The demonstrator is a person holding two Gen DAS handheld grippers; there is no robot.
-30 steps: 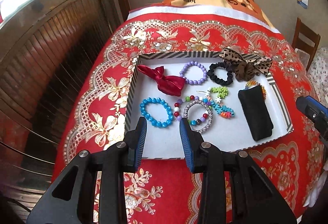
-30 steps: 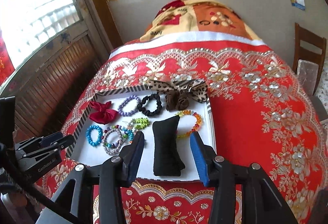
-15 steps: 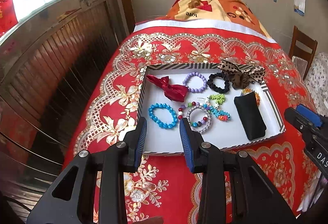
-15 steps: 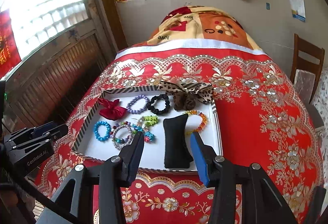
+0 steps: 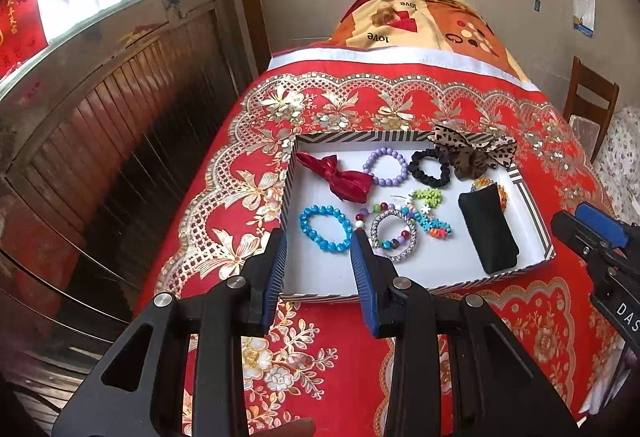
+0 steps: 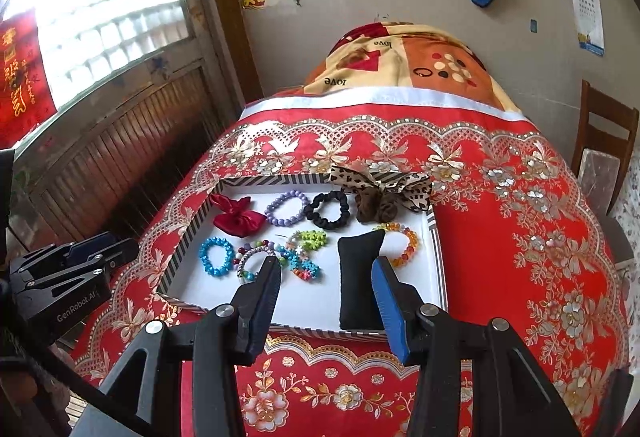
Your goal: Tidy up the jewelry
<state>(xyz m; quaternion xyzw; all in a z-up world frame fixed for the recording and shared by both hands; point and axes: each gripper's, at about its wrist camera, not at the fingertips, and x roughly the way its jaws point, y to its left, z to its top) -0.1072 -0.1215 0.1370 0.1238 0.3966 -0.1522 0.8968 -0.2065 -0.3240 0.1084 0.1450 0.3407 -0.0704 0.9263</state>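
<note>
Both grippers hang above the near edge of a striped tray [image 5: 532, 205] of jewelry on a red bedspread [image 5: 248, 189], the left gripper [image 5: 318, 273] and right gripper [image 6: 326, 301] each with fingers spread and nothing between them.

The likely trouble lies at the tray's centre, where a silver bangle [image 5: 394, 235], a multicolour bead bracelet [image 5: 374, 211] and flower-bead strands [image 5: 430, 211] overlap; a pinch there could probably drag two pieces up together or snag a strand. The shallow cardboard tray may also slide on the soft cloth if nudged.

Clearer picks lie apart: a blue bracelet [image 5: 325, 228] at the tray's 8 o'clock, a red bow [image 5: 344, 179] at 10, a purple bracelet [image 5: 385, 168] and black scrunchie [image 5: 430, 168] toward 12, a leopard bow [image 5: 472, 153] over the rim at 1. A black pillow [image 5: 488, 233] at 4 o'clock partly covers an orange bracelet [image 6: 406, 243].
</note>
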